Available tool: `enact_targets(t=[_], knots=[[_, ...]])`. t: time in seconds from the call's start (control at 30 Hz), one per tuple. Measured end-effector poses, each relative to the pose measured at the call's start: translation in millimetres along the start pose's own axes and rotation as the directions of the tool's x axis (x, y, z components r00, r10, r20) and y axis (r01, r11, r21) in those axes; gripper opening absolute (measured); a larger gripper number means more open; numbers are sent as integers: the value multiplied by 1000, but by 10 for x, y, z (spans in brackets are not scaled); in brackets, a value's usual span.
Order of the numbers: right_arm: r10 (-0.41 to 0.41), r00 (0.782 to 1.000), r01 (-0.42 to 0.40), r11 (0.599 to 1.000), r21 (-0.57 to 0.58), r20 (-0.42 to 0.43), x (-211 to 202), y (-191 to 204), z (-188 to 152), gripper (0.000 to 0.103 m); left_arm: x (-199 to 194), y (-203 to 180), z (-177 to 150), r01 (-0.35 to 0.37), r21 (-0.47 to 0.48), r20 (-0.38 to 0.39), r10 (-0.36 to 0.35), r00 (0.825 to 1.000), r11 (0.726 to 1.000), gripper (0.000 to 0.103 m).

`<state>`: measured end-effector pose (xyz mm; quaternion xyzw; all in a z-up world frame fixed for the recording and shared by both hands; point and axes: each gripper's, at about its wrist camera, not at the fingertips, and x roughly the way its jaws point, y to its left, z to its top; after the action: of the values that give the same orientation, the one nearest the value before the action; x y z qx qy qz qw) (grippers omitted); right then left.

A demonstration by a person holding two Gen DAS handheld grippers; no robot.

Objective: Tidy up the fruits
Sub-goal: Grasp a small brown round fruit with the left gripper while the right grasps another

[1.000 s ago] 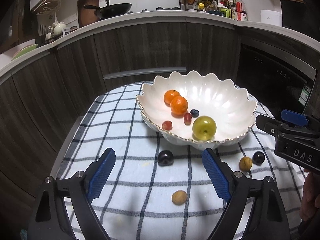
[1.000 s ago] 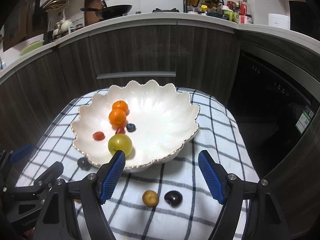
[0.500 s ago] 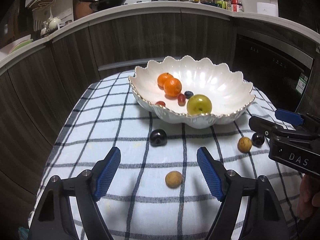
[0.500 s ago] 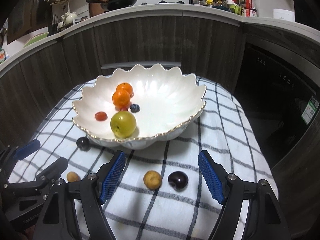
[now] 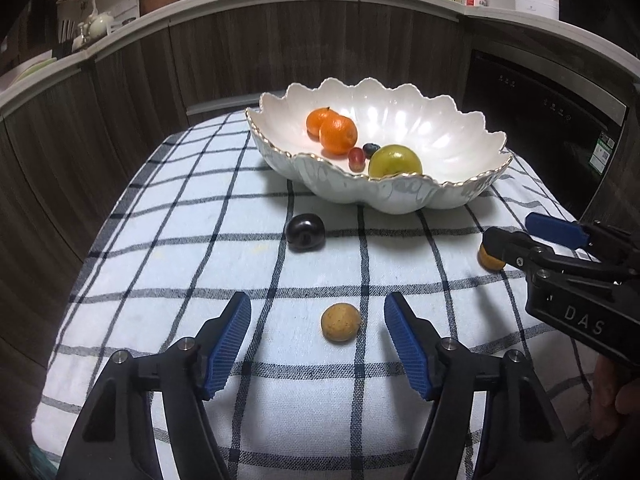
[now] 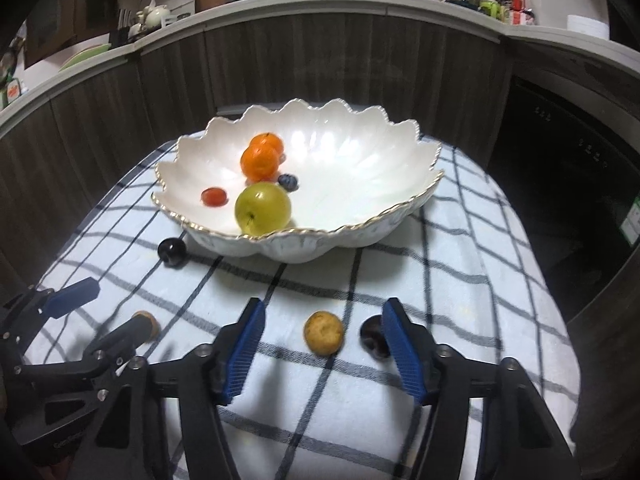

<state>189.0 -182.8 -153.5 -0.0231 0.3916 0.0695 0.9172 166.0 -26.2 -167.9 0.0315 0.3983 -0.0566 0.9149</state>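
Observation:
A white scalloped bowl [image 5: 448, 184] [image 6: 360, 232] holds two oranges [image 5: 338, 134], a green apple [image 6: 262, 208], a blueberry and small red fruits. On the checked cloth lie a dark plum [image 5: 305, 232] and a tan round fruit [image 5: 341, 323]. My left gripper [image 5: 318, 332] is open and low, with that tan fruit between its fingertips. My right gripper [image 6: 322, 340] is open around a second tan fruit [image 6: 323, 333]; a dark plum [image 6: 370, 336] lies partly behind its right finger. The right gripper shows in the left wrist view [image 5: 528, 236], the left gripper in the right wrist view [image 6: 104, 312].
The checked cloth [image 5: 180, 240] covers a small table with drop-offs on all sides. Dark wood cabinets [image 5: 120, 120] curve behind, with a black oven [image 5: 540, 128] at the right. The counter above carries a wok and bottles.
Both grippers have lowered and moved forward toward the cloth. Each tan fruit now sits between a gripper's open fingers. The fruits have not moved.

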Motion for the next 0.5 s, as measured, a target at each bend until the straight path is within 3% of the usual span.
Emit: enact_targets(t=[0.3,0.5], knots=[[20,999,-20,1000,-1,-36,146,38,-46,47,93,1,-24,17,-8,-20,-17,1000,1000,61],[17,998,-17,1000,-2,-56,223,32,-60,42,137,-30,-44,34,0,-37,-34,999,999,50]])
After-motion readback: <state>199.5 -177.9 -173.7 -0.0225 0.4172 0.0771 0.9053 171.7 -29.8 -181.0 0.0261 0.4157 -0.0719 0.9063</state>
